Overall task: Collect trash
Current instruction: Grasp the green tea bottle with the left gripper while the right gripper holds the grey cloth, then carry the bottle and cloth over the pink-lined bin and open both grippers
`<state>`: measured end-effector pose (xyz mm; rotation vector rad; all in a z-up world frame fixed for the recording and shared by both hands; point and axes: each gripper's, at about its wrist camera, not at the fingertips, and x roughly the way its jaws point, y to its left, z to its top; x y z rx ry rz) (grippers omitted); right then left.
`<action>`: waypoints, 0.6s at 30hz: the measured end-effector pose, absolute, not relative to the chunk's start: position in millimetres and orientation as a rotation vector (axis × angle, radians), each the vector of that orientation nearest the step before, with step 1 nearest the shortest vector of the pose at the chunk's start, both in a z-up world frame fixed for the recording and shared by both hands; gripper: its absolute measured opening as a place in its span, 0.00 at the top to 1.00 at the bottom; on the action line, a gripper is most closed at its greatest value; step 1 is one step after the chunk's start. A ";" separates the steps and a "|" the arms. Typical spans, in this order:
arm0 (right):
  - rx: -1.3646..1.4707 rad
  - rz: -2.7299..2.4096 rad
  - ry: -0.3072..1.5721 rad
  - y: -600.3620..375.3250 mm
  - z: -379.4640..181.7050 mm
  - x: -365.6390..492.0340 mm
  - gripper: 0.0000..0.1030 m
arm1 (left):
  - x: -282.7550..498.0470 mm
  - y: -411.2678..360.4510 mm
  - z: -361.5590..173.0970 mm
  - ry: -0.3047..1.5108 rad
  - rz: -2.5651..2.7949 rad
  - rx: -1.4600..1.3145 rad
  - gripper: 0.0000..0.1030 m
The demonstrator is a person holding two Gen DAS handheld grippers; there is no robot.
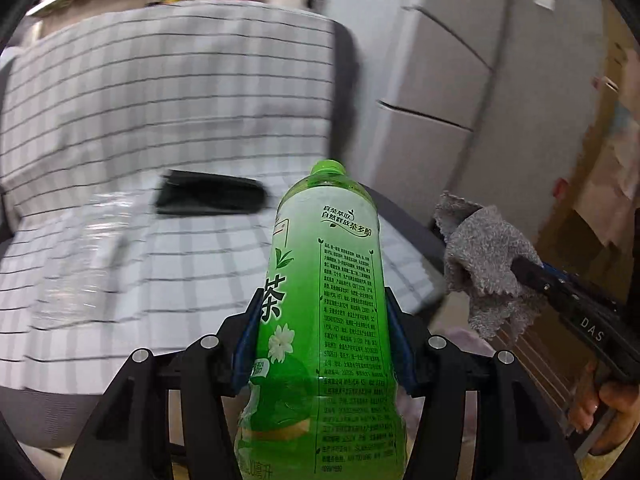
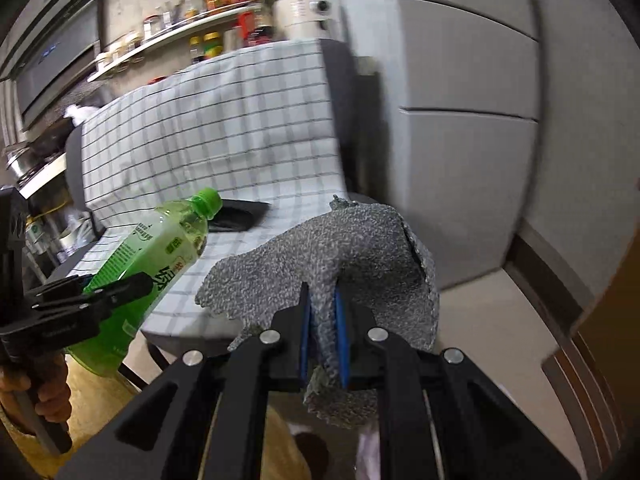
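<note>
My left gripper (image 1: 320,332) is shut on a green tea bottle (image 1: 324,320), its blue pads pressing both sides of the label, the green cap pointing away. The right wrist view shows the same green tea bottle (image 2: 160,248) held tilted at lower left by the left gripper (image 2: 120,288). My right gripper (image 2: 323,328) is shut on a crumpled grey cloth (image 2: 332,256) that drapes over its fingers. In the left wrist view that grey cloth (image 1: 484,264) hangs from the right gripper (image 1: 516,268) at the right. Both are carried in the air above the floor.
A chair draped in a white checked cover (image 1: 160,120) fills the left, with a black flat object (image 1: 208,198) on its seat. A grey fridge (image 2: 480,120) stands to the right. Shelves with jars (image 2: 208,0) and a stove area (image 2: 40,140) lie behind. A hand (image 1: 608,408) holds the right handle.
</note>
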<state>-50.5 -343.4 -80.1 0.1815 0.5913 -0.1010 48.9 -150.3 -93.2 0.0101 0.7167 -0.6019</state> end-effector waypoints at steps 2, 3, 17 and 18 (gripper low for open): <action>0.194 -0.148 0.611 -354.4 -87.0 -65.6 0.89 | 43.2 -166.0 -96.1 0.732 -0.653 0.012 0.46; 0.199 -0.171 0.620 -360.3 -90.0 -73.1 0.89 | 41.0 -170.7 -96.7 0.737 -0.670 0.013 0.46; 0.317 -0.356 0.765 -430.3 -152.8 -117.5 0.73 | 24.9 -235.7 -118.0 0.797 -0.809 0.093 0.46; 0.323 -0.357 0.766 -431.5 -154.9 -118.1 0.73 | 24.3 -238.6 -119.5 0.801 -0.813 0.098 0.46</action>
